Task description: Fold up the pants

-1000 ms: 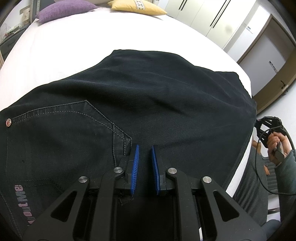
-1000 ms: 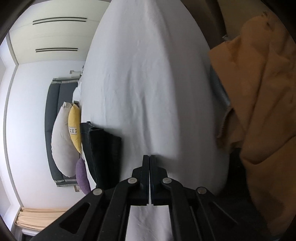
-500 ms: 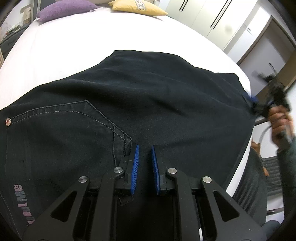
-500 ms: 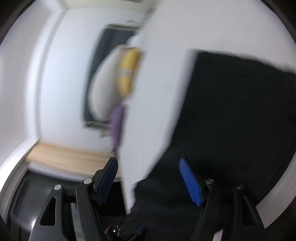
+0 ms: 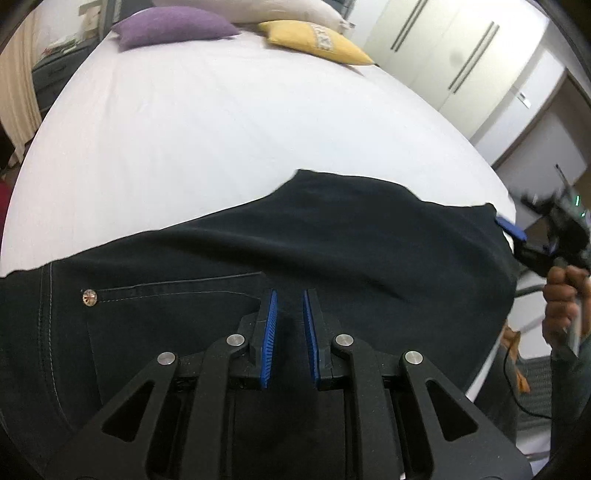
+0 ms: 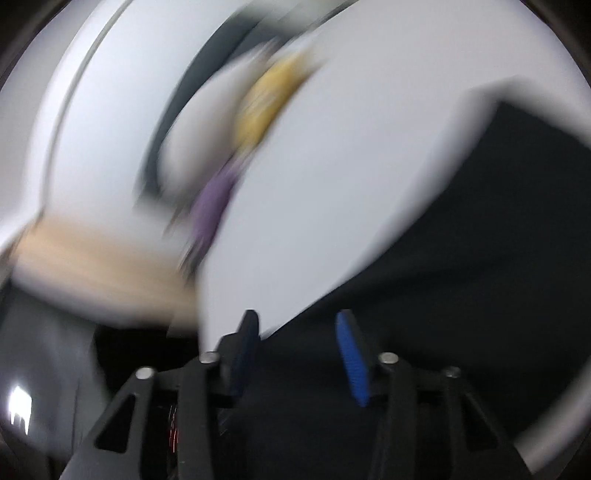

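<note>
**Black pants spread across the bed, a gripper at each end**

The bed (image 5: 221, 122), covered in a smooth white sheet, fills the space ahead of the left gripper (image 5: 290, 325). The black pants (image 5: 351, 251) lie on its near part, directly under and ahead of that gripper, reaching from the left border of the view to the bed's right edge. The cloth is dark, matte and mostly flat, with a few soft ridges running across it. Left of the fingers a pocket seam with pale stitching ends at a small copper rivet (image 5: 89, 297). The far edge of the cloth rises to a blunt peak ahead of the fingers.

Beyond the pants, at the far end of the bed, lie a purple pillow (image 5: 170, 27), a yellow pillow (image 5: 317, 40) and a pale one behind them. White wardrobe doors (image 5: 458, 59) stand to the far right.

The left gripper has its blue pads a narrow gap apart, with dark cloth showing between them; whether they pinch it cannot be told.

The right gripper (image 6: 301, 354) appears in a heavily blurred view, its jaws spread wide over the pants' edge (image 6: 480, 295). In the left view it sits at the far right corner of the cloth, held in the person's hand (image 5: 565, 306).
</note>
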A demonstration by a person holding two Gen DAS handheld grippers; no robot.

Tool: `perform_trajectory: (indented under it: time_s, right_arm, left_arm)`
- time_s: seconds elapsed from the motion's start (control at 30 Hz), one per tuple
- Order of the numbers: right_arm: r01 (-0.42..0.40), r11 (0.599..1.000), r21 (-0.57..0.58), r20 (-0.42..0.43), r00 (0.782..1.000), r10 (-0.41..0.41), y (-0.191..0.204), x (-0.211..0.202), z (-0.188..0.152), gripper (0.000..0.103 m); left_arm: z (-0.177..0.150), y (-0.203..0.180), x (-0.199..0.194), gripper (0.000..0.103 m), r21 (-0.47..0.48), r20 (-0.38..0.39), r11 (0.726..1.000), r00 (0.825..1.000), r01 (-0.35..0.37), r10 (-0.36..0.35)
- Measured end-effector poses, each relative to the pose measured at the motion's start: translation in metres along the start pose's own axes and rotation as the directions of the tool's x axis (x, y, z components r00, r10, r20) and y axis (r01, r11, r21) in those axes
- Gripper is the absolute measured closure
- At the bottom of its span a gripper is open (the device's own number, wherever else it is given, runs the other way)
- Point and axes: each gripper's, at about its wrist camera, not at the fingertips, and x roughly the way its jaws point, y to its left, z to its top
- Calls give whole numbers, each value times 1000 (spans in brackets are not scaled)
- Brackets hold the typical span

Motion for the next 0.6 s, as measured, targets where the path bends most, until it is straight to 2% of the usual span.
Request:
perform_trajectory:
  time_s: [0.03,0.07,0.13,0.17,0.23,0.27,0.3,0.33,0.37,0.4,0.43,0.5,0.57,0.6]
  right_arm:
    - [-72,997,-27,-94,993,69,20,36,-7,51]
    - [-112,993,-37,-166,981,105,34,63,-12,51]
    - [-175,984,-32,-319,935,156,52,131,-34,51]
    - [-174,985,-12,-357,920,158,51,156,-39,51]
    - [-99,994,34,-403,909,105,34,194,-49,52]
    - [-51,997,50,-394,916,67,17,206,-46,73]
    - [-35,997,66,-374,926,57,7,204,-44,90]
    - [-1,992,126,-323,945,42,-15,195,-33,103]
    - [-20,982,189,-251,965,68,-31,180,-20,103]
    - [-16,976,219,-171,984,55,-44,160,-10,103]
    - [11,974,228,-84,996,9,-58,135,1,103]
    - [13,955,297,73,997,-37,-90,82,13,103]
    - [20,934,358,191,977,-95,-116,36,25,103]
    - [41,926,375,249,958,-143,-129,5,24,103]
  left_arm:
    - [-3,5,4,89,-2,-7,1000,1000,-15,15]
    - [-7,11,8,89,-10,-18,1000,1000,-20,20]
    - [-16,24,12,89,-45,-12,999,1000,23,-24]
    - [-20,30,11,89,-69,4,996,998,56,-56]
    - [-24,38,11,89,-106,18,990,995,96,-94]
    - [-25,40,10,89,-115,23,988,995,104,-102]
    - [-26,43,10,89,-120,27,986,994,111,-109]
    - [-27,43,10,89,-121,31,986,993,114,-111]
    - [-26,42,10,89,-121,36,986,993,114,-110]
    - [-27,42,9,89,-119,39,986,993,113,-109]
    - [-27,42,10,89,-117,41,987,993,112,-108]
    - [-27,42,10,89,-115,44,987,993,111,-107]
    - [-28,41,10,89,-115,44,987,993,110,-105]
    - [-27,41,10,89,-114,44,988,994,107,-102]
